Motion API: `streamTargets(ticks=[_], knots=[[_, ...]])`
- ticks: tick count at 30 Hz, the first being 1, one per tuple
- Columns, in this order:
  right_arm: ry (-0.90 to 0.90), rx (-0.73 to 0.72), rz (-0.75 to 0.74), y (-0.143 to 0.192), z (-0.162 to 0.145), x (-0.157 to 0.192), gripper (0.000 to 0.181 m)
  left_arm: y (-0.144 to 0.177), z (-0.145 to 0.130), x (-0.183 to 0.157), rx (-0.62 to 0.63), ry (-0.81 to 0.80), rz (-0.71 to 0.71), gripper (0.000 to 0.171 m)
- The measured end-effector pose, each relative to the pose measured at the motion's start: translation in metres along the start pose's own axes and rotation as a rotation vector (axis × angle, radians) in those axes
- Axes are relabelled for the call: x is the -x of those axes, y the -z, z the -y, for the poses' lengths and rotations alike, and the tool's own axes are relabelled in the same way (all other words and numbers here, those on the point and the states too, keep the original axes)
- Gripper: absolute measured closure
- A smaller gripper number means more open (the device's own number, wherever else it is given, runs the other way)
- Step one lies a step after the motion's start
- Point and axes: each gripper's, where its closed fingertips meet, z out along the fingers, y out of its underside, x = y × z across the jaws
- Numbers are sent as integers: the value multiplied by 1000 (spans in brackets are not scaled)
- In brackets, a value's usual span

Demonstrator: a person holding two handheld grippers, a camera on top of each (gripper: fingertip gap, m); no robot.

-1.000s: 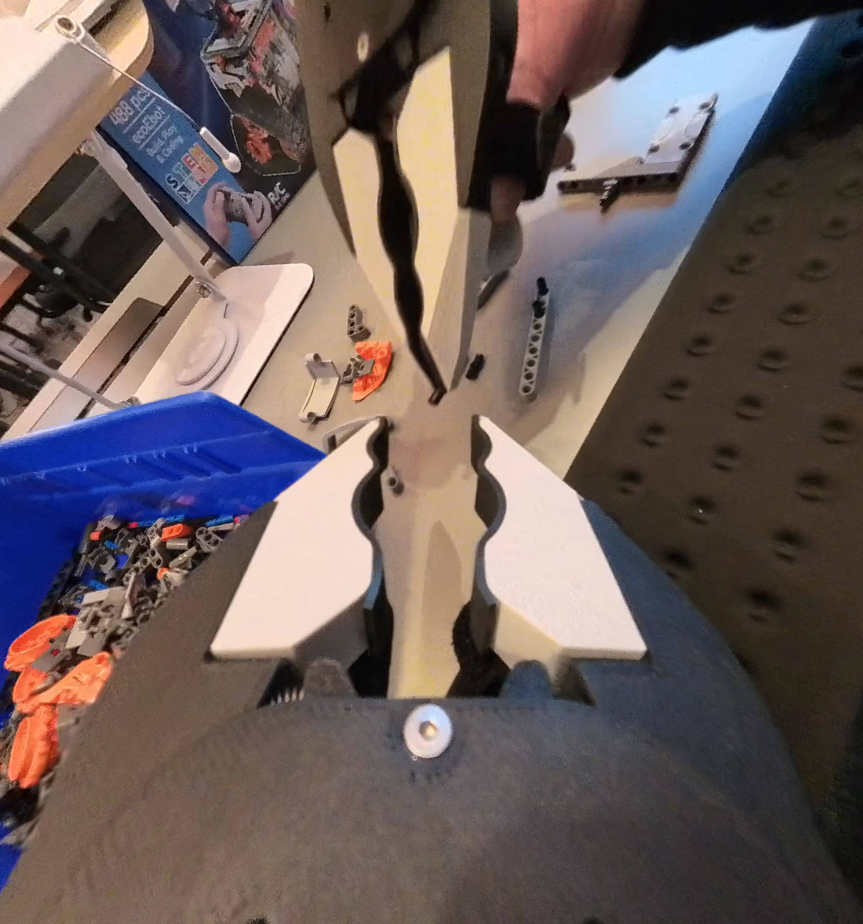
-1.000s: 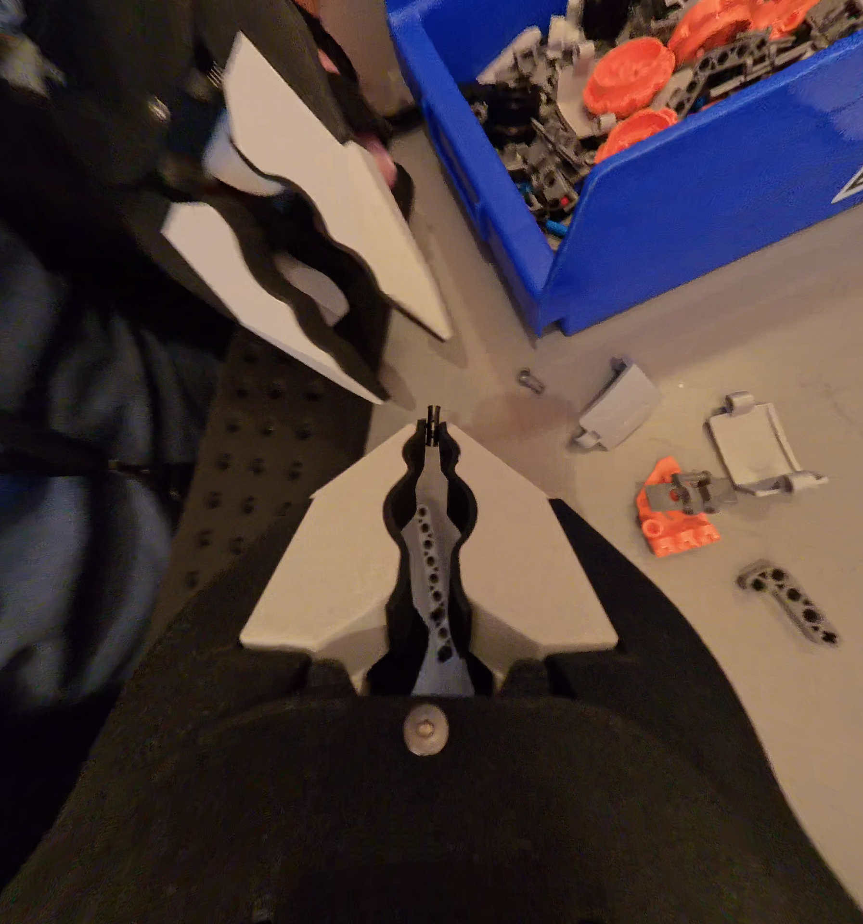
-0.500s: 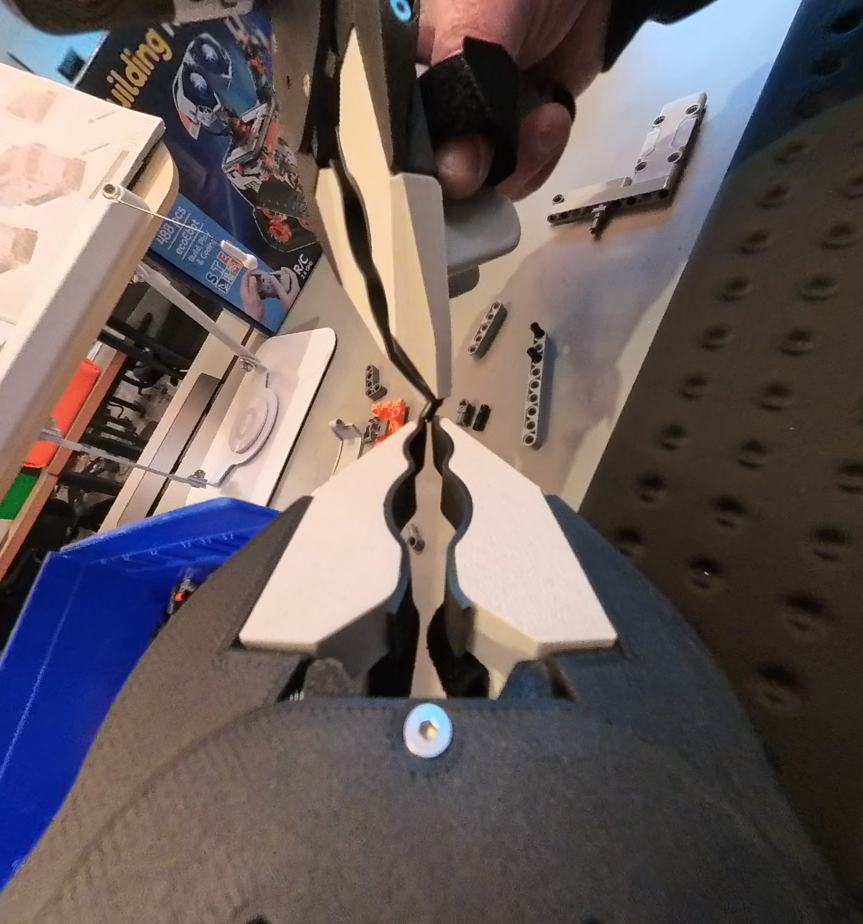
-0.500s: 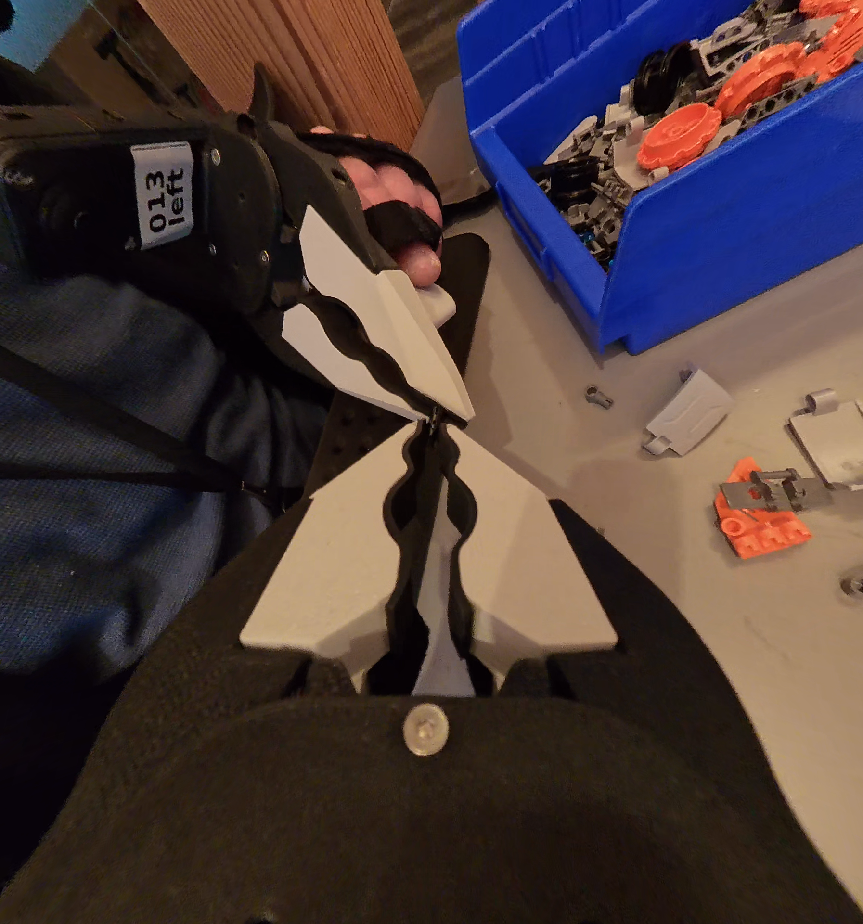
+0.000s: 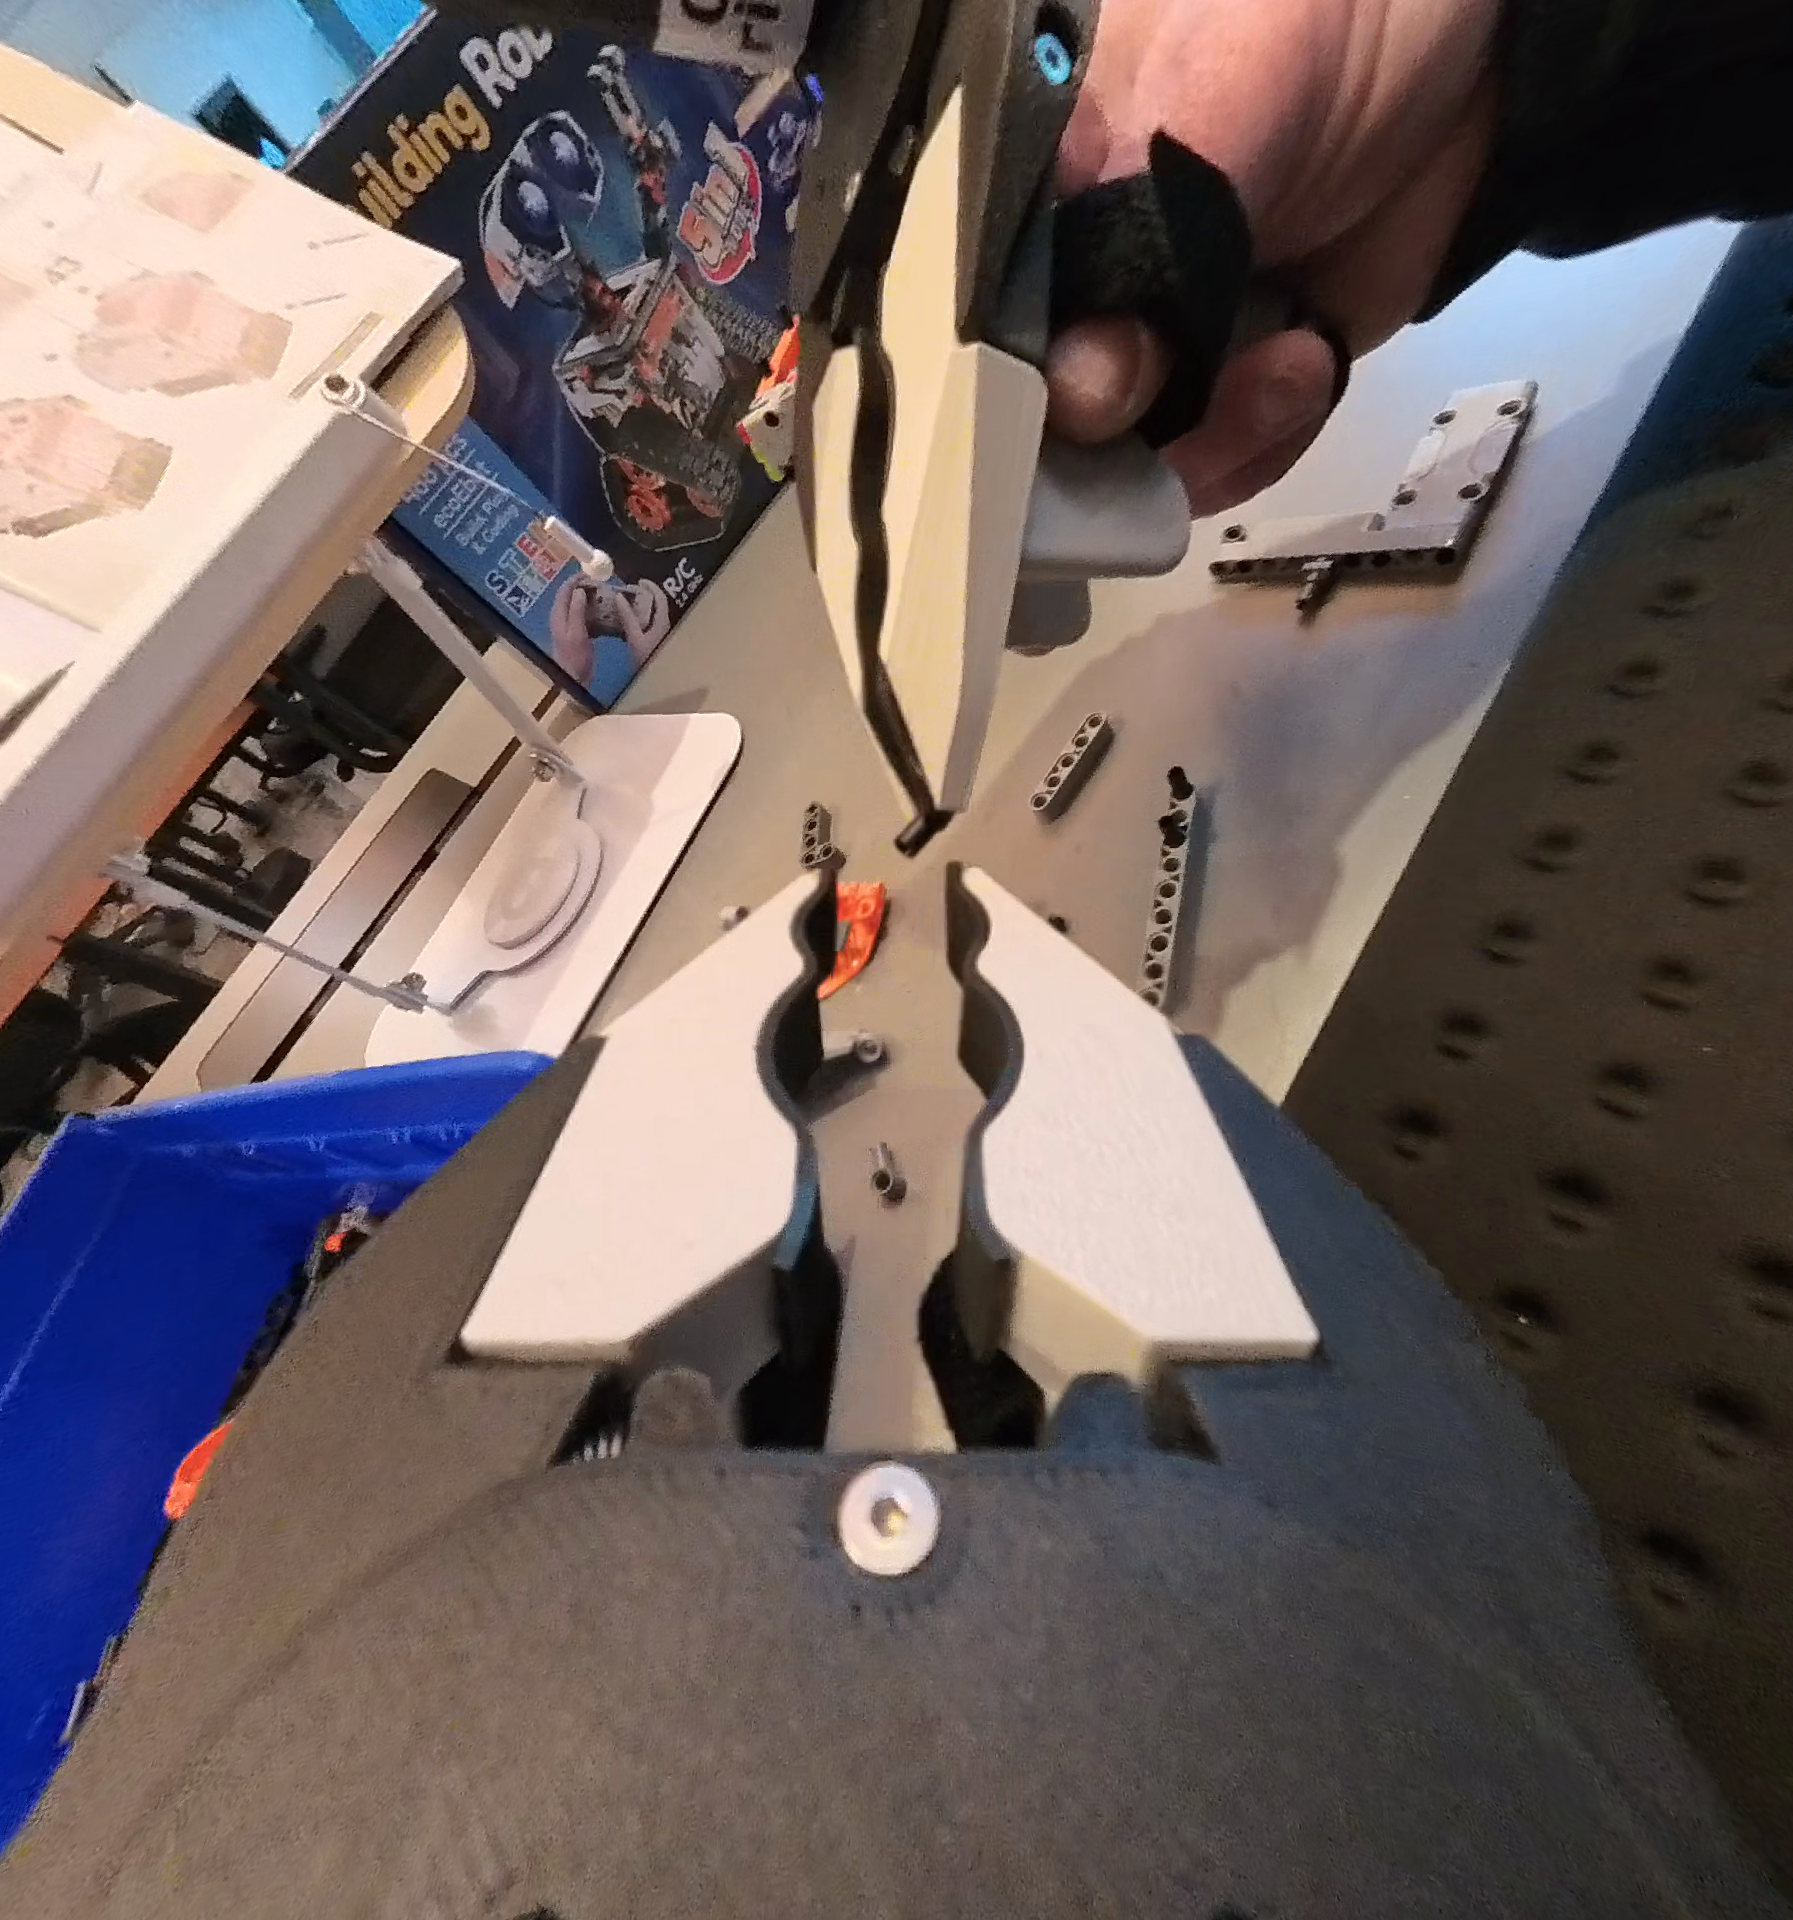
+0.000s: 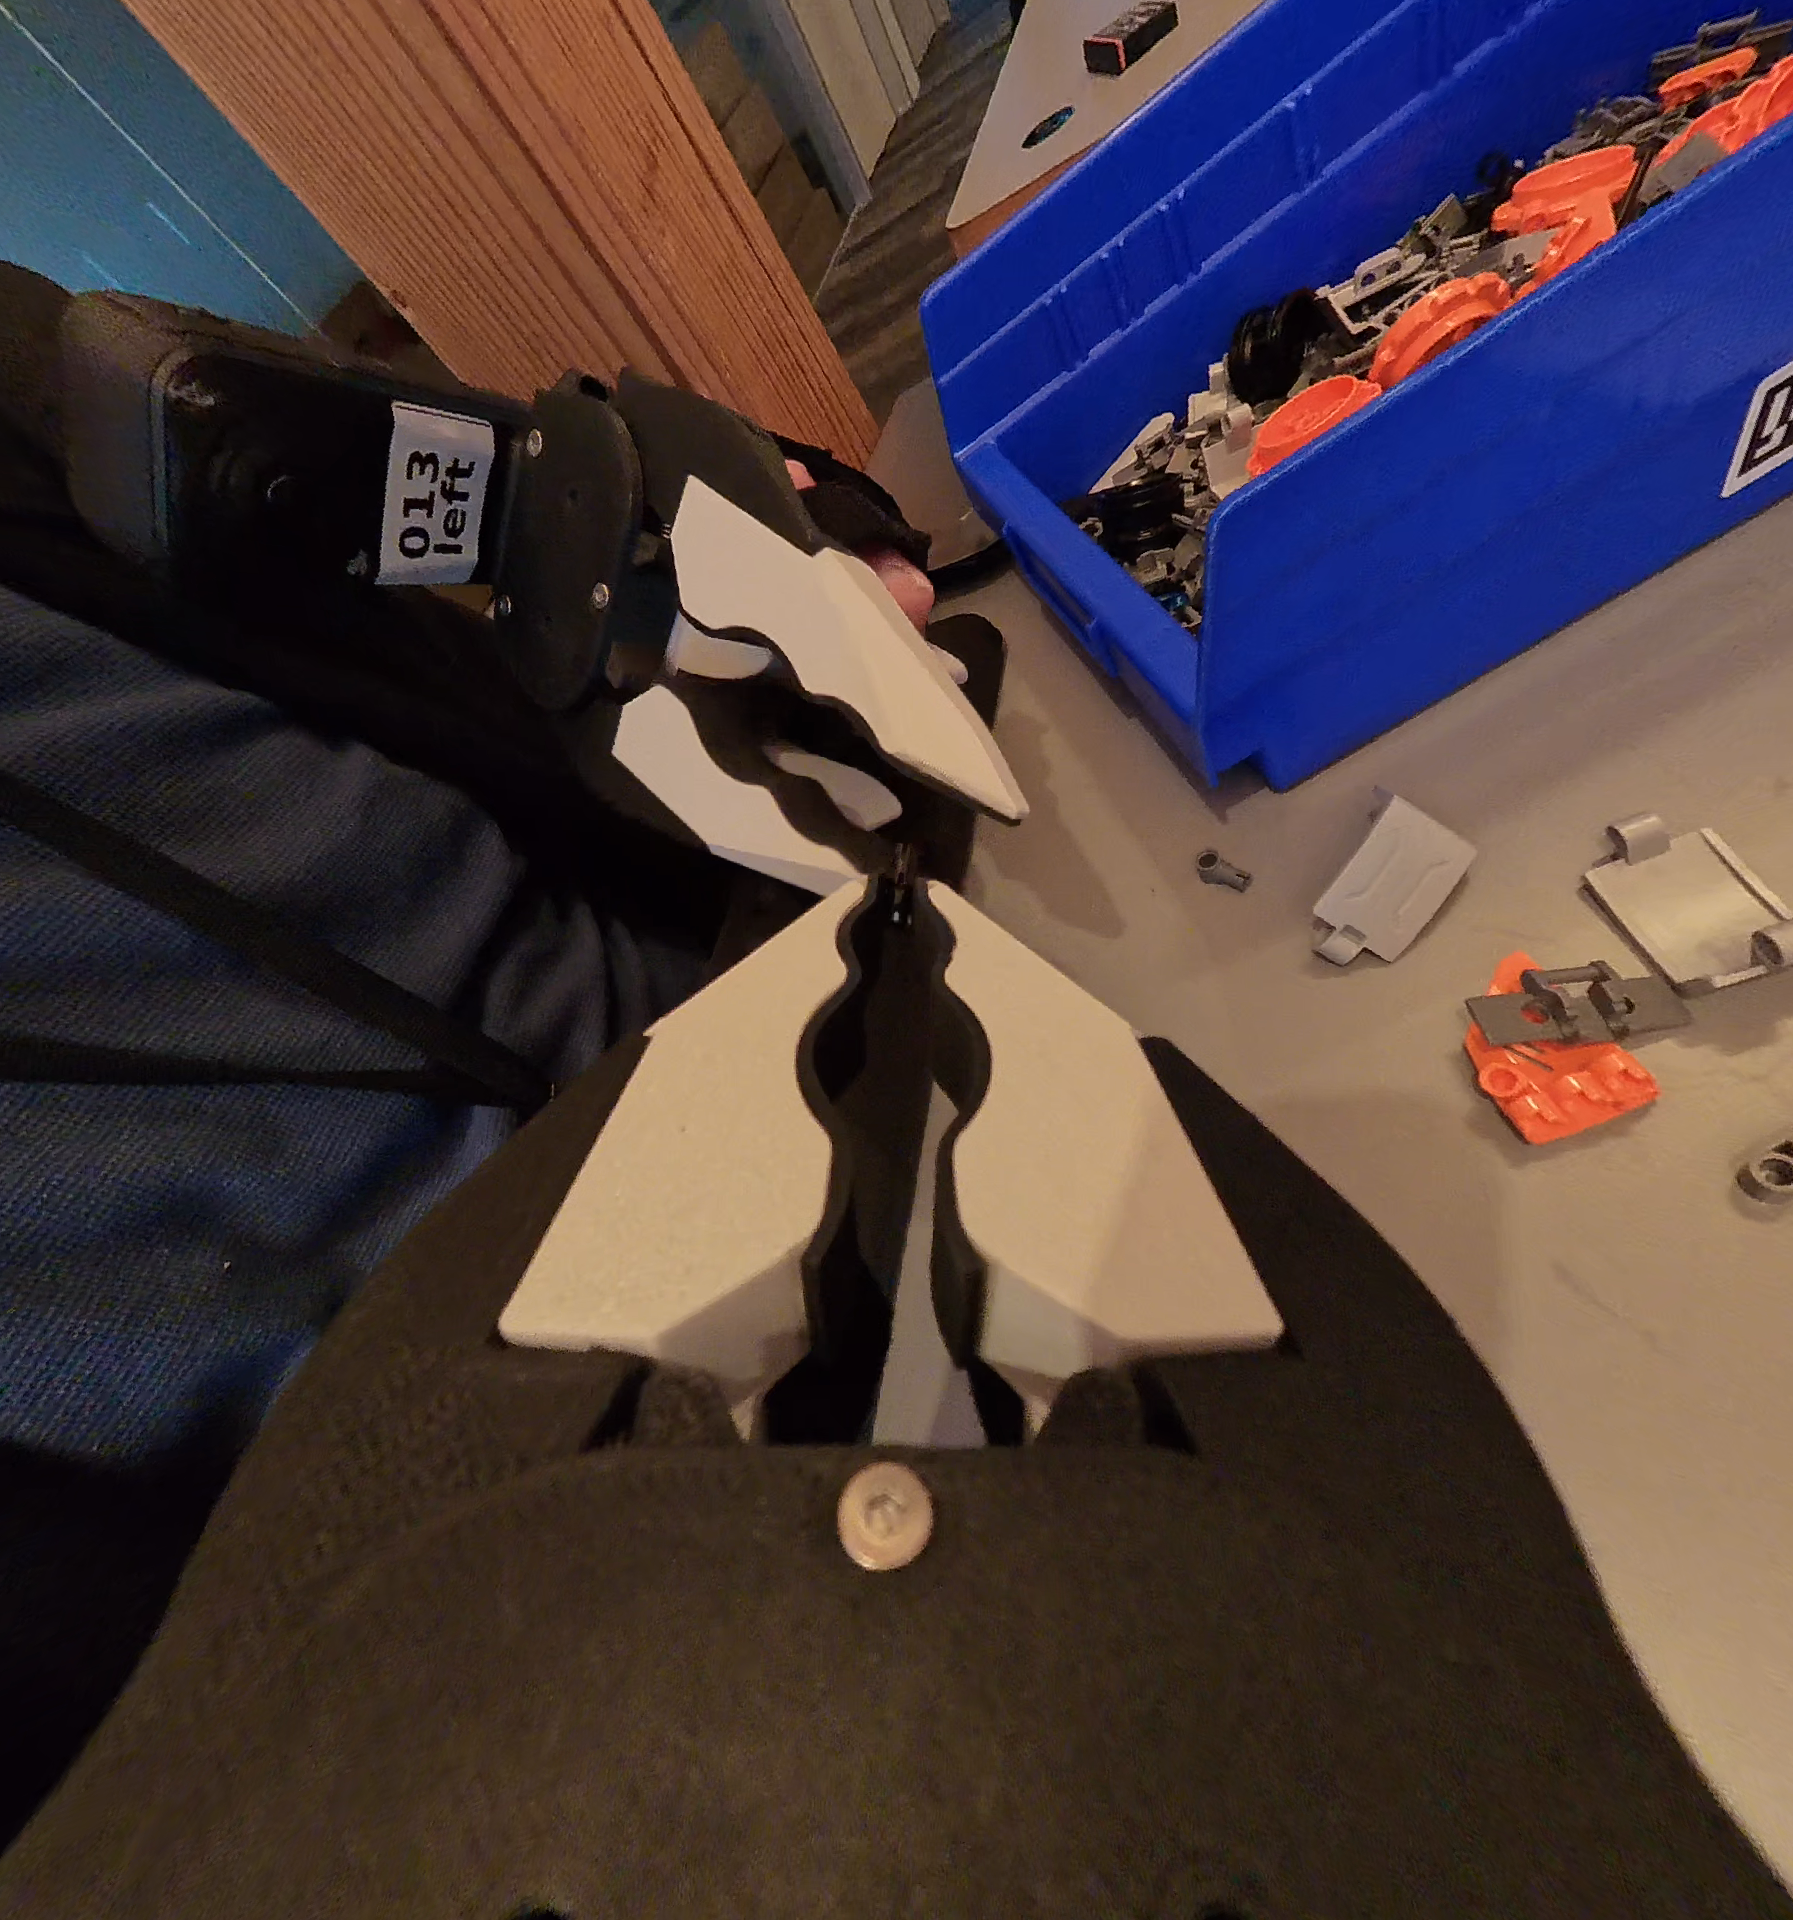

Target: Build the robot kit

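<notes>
In the left wrist view my left gripper (image 5: 885, 883) is open and empty above the grey table (image 5: 1287, 727). My right gripper (image 5: 923, 805) comes down from above, shut on a small black pin (image 5: 916, 831) that sticks out of its tips, just in front of the left fingertips. In the right wrist view the right gripper (image 6: 902, 894) is shut on the black pin (image 6: 902, 878), and the open left gripper (image 6: 923, 847) stands around the pin's end. Whether a left finger touches it I cannot tell. A small grey pin (image 5: 887, 1169) and a connector (image 5: 850, 1049) lie on the table below the left jaws.
A blue bin (image 6: 1494, 540) of orange and grey parts stands by the left gripper. Loose grey panels (image 6: 1391, 883), an orange piece (image 6: 1557, 1091), grey beams (image 5: 1167, 894) and a grey frame (image 5: 1432, 488) lie on the table. A black dimpled mat (image 5: 1598, 935), a booklet stand (image 5: 144, 416) and a box (image 5: 601, 312) border it.
Both grippers rose from the table. The left gripper closed to nearly shut at the pin's tip half a second ago and has now opened again. The right stayed shut on the pin.
</notes>
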Motion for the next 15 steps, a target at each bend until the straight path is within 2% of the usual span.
streamTargets(ticks=[2,5,15], knots=[[-5,7,11,-1,-2,1,179,-1,1,-2,-1,-25,5,154],[-7,15,19,-3,-3,3,179,-3,1,-7,12,-64,2,168],[-81,-128,53,6,13,3,177,-1,10,3,-27,8,24,171]])
